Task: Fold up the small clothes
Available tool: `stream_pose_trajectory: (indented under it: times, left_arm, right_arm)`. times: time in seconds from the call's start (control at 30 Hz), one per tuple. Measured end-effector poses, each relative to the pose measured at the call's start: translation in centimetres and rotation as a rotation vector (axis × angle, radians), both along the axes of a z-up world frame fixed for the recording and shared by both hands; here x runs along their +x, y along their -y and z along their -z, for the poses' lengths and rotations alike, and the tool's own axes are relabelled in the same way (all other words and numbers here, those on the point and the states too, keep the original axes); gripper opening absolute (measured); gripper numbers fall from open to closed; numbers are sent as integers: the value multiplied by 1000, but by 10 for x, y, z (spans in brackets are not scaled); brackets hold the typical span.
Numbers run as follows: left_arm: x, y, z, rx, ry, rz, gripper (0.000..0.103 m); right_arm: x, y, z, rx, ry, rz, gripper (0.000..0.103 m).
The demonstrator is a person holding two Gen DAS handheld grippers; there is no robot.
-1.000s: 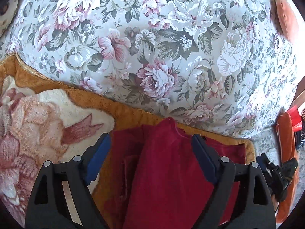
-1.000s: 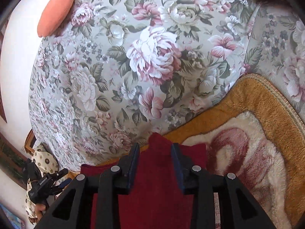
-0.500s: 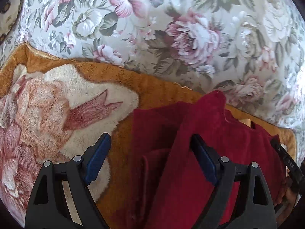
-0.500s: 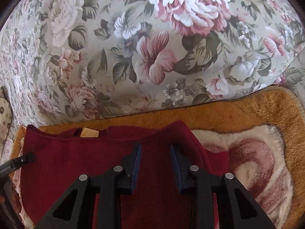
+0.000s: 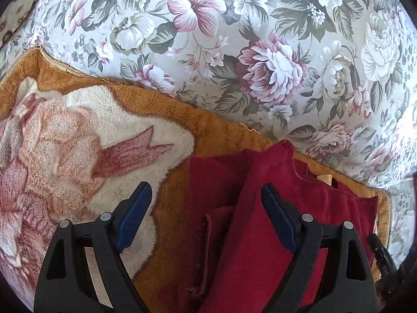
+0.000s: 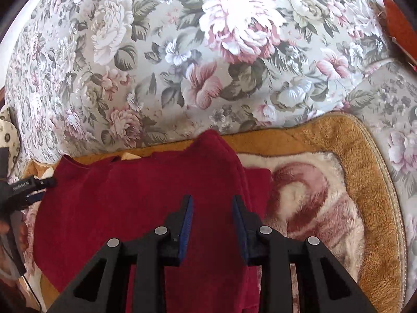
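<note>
A dark red garment lies on a fleece blanket, with one side folded over so a flap peaks toward the sofa back; a tan label shows at its neck. My left gripper is wide open and empty above the garment's left folded edge. In the right wrist view the same garment spreads left. My right gripper is partly open with the folded flap's cloth between its blue pads; whether it grips is unclear.
The orange-bordered fleece blanket with a rose print covers the seat in front of a floral sofa back. The other gripper shows at the left edge of the right wrist view. An orange cushion sits top right.
Both grippers moved over the garment; the flap now lies folded across it and more of the garment shows. The right gripper's jaws have opened slightly wider. The left stayed wide open.
</note>
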State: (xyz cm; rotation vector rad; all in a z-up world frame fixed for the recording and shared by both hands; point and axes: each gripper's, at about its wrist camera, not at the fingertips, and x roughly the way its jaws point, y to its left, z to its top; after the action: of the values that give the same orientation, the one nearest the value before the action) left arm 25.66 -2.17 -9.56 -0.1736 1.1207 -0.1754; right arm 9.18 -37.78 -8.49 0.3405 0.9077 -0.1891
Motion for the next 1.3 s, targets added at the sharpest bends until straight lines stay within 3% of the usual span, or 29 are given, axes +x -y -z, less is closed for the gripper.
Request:
stream_pose_trajectory:
  times: [0.07,0.17,0.37,0.5,0.63,0.83,0.97,1.07,1.3]
  left_arm:
    - [4,8,0,52,-2,-21,86]
    - [24,16,20,108,-77,-54,86]
    - [26,13,26,108,-81,-70,87]
    - [-2,-4,5,65,-34,-48,87]
    - [-45,-13,-24,88,58,1,87]
    - [-114,-18,-45,110,134,49,87]
    - [-148,-15,-42,134,155,63,87]
    - [-161,-14,-36,122,151,60,87]
    - [-156,-17,-16,108,129,56,87]
  right_arm:
    - [4,-2,4,-11,6,-13,29]
    - [11,-2,6,7,8,-30,30]
    - [21,-1,8,41,18,-24,30]
    - [-3,-21,-21,23,76,-82,30]
    - [-37,-44,-40,11,112,-121,30]
    - [-74,-62,-20,-48,9,-82,30]
    - [-88,-59,-1,46,-36,-59,30]
    - [-85,-61,15,49,-82,-65,30]
    - [-84,-80,-6,52,-12,-108,30]
